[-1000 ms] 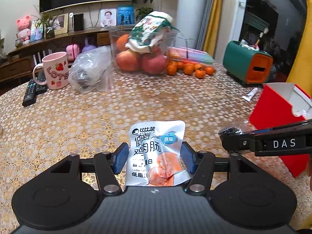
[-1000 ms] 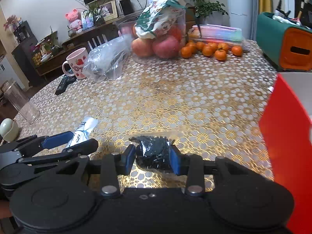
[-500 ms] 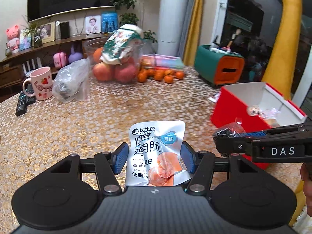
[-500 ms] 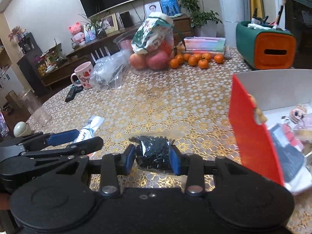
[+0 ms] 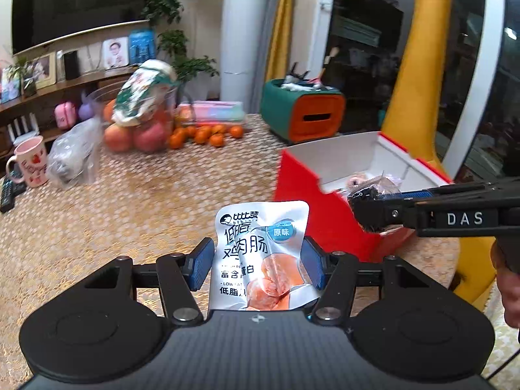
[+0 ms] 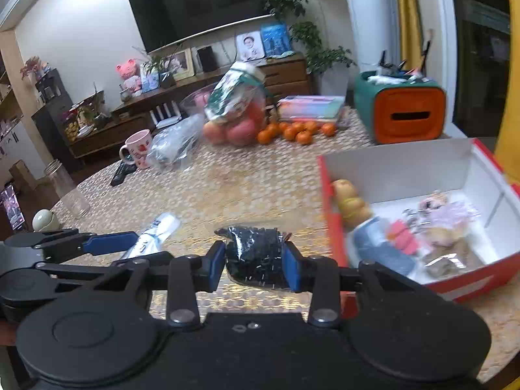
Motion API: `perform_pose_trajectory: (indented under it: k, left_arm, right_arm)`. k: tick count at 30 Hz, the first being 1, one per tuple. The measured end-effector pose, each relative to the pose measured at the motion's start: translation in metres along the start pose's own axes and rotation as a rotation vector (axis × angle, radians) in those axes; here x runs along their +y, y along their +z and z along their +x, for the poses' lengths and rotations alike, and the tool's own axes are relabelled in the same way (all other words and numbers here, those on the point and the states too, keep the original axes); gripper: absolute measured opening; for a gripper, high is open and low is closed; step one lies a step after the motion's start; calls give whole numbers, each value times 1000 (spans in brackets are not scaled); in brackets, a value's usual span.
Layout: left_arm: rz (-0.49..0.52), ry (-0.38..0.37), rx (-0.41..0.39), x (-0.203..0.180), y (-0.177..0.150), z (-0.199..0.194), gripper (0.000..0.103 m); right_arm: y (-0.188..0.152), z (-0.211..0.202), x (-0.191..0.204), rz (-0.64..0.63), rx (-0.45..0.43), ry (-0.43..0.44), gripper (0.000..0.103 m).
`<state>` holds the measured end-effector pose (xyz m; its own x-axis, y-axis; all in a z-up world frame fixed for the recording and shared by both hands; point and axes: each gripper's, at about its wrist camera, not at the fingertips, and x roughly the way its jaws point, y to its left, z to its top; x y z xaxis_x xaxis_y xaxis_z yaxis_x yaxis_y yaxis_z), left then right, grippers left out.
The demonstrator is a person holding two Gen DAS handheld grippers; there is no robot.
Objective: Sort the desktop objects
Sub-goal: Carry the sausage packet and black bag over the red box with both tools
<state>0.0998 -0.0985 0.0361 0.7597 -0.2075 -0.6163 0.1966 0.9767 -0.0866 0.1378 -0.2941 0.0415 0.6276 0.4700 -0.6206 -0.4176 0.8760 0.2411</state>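
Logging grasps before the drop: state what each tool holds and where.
Left tool: white sausage packet, pinched across its lower side edges. Right tool: clear bag of black bits, clamped at its sides.

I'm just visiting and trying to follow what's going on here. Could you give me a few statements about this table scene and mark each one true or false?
1. The left hand-held gripper holds a white snack packet. True.
2. The right hand-held gripper is open, holding nothing. False: it is shut on a small dark packet.
3. The red box already has things inside. True.
4. The small oranges lie inside the red box. False: they lie on the table, beside the bowl of apples.
5. The pink mug lies on its side. False: it stands upright.
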Motion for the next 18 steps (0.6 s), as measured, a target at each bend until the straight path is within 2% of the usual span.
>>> perform_pose_trajectory:
  k: [10,18]
  left_arm:
    - [78,-73,-11,-55,23,9,57]
    - [153,-110,-17,-93,41,31,57]
  right_arm:
    - [5,-40,-54,23,-47,-67,37]
    - [9,-51,-96,70,-78,-116,37]
